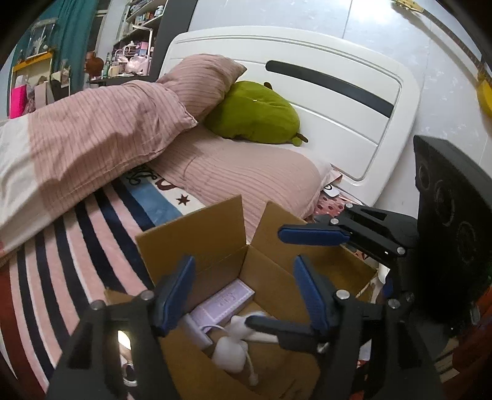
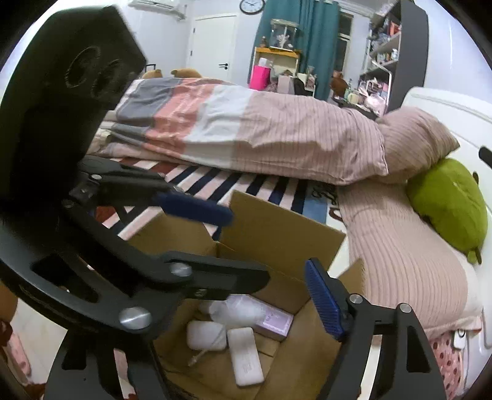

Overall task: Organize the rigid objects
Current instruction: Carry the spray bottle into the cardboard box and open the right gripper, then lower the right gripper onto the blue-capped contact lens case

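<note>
Both tools hang over an open cardboard box [image 1: 215, 240] that sits on the bed [image 1: 77, 246], and neither has anything between its blue ribbed pads. The left tool [image 1: 243, 295] stands partly apart over the box mouth; the right tool [image 1: 307, 277] crosses in from the right of the left view with its pads spread and empty. From the right wrist the right tool [image 2: 270, 261] shows one blue pad at the right and the other largely behind the left tool [image 2: 196, 212], which reaches across the box from the left edge. The left view gives the box's upright plain brown flaps, a pale lilac carton [image 1: 224, 303] lying flat inside, and a blurred white plastic thing [image 1: 230, 350] with a thin stem. The right view looks deeper: the lilac carton [image 2: 273, 323] lies against the far wall, with a smooth white rounded block [image 2: 206, 335] and a flat white slab [image 2: 247, 357] in front of it, and something clear and crinkled beside them. Only the left view shows the glossy white headboard [image 1: 338, 101]; only the right shows the clock [image 2: 252, 5] and the long folded duvet [image 2: 246, 129]. Both show the ribbed pink pillow [image 1: 209, 80] and the soft green plush [image 1: 255, 114].
</note>
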Motion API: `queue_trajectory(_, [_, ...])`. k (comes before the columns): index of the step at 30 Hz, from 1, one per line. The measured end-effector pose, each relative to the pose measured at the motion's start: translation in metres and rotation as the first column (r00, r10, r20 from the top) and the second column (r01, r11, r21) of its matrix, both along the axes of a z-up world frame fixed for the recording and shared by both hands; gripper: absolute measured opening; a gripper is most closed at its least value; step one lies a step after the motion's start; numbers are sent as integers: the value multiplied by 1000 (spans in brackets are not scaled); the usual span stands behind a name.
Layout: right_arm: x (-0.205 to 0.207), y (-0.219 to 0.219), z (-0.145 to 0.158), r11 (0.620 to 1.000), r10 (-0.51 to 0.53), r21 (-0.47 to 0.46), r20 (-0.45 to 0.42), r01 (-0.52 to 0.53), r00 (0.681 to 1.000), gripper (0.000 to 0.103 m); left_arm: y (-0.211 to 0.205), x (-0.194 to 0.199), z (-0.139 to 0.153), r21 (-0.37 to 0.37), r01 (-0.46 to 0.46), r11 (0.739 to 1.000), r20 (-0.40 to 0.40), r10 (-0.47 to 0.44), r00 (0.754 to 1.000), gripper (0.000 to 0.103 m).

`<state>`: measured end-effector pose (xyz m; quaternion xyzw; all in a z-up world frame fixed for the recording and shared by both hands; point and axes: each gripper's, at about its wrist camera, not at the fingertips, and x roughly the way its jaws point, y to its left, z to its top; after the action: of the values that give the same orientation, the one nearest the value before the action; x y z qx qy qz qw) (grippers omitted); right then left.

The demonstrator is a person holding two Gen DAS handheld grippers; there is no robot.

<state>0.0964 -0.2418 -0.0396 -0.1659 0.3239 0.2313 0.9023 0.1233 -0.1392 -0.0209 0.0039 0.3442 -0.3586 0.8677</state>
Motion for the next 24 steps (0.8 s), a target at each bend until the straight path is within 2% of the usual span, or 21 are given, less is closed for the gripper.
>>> queue_trajectory(2, [2, -5, -2, 1000, -10, 7, -17, 10, 1000, 73, 3, -1, 0, 5, -16, 1000, 3, 16, 1000, 70])
queue_trajectory(7, [-1, -9, -6, 1000, -10, 26, -42, 11, 999, 74, 14, -8, 1, 9, -37, 999, 15, 37, 999, 71])
queue_trajectory(11, [-3, -4, -6, 999, 0, 42, -58, 3, 998, 89, 27, -16, 3, 12, -56, 998, 29, 56, 998, 72])
queue_trajectory(13, [-6, 2, -7, 999, 21, 33, -69, -19, 997, 91, 34, -20, 5, 12, -65, 998, 36, 65, 997, 72])
queue_trajectory(18, [-18, 23, -3, 999, 50, 9, -57, -50, 997, 91, 60, -35, 9, -2, -95, 996, 59, 95, 994, 72])
queue_trajectory(20, [-20, 29, 1, 999, 47, 15, -53, -46, 997, 94, 73, -41, 10, -8, -109, 994, 65, 109, 992, 74])
queue_trajectory(24, [-32, 52, 13, 999, 45, 8, -4, -45, 999, 95, 108, -54, 13, -17, -161, 987, 86, 162, 983, 75])
